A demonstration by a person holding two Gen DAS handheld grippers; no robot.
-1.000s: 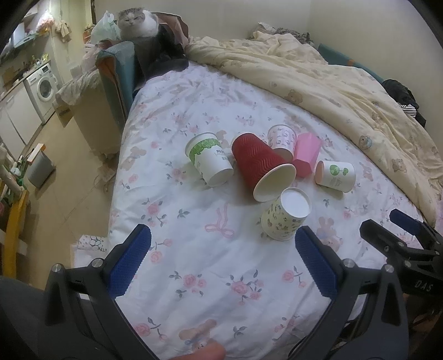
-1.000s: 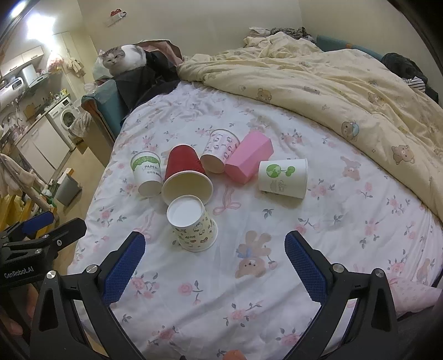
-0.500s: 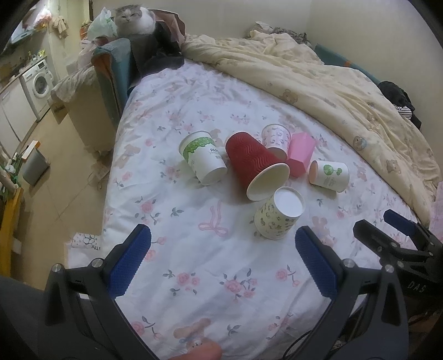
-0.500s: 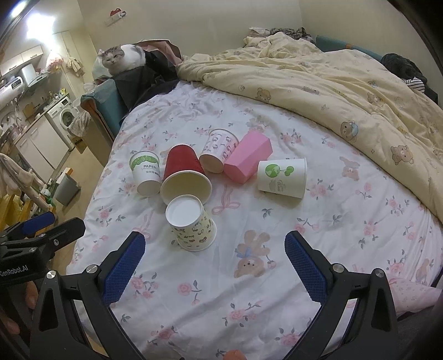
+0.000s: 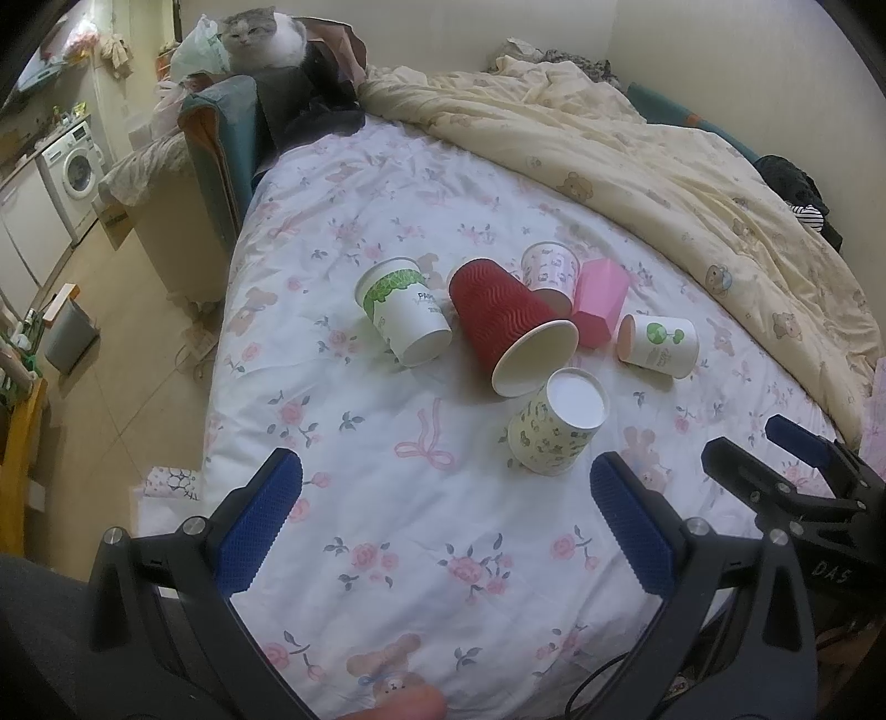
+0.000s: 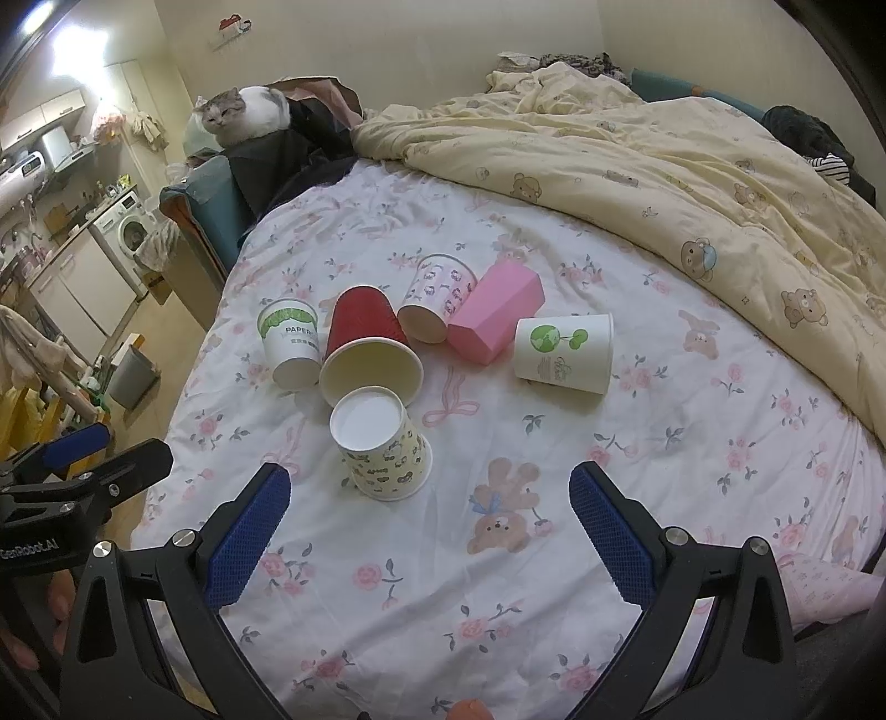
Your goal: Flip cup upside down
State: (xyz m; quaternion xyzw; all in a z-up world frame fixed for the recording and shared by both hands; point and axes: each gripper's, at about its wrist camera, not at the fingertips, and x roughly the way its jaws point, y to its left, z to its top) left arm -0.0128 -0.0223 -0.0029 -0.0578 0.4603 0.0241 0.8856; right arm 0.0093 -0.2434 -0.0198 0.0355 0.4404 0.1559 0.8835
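Note:
Several paper cups lie in a cluster on the floral bedsheet. A cream patterned cup stands upside down, nearest me. Behind it a red ribbed cup, a white cup with a green band, a pink-print cup, a pink faceted cup and a white cup with a tree logo lie on their sides. My left gripper and right gripper are open and empty, short of the cups.
A cream quilt is bunched over the far and right side of the bed. A cat sits on a chair back at the far left. The bed's left edge drops to a tiled floor with a grey bin.
The left gripper view has shifted slightly back and left; the cups sit a little further right in it. The right gripper has barely moved. No cup has moved.

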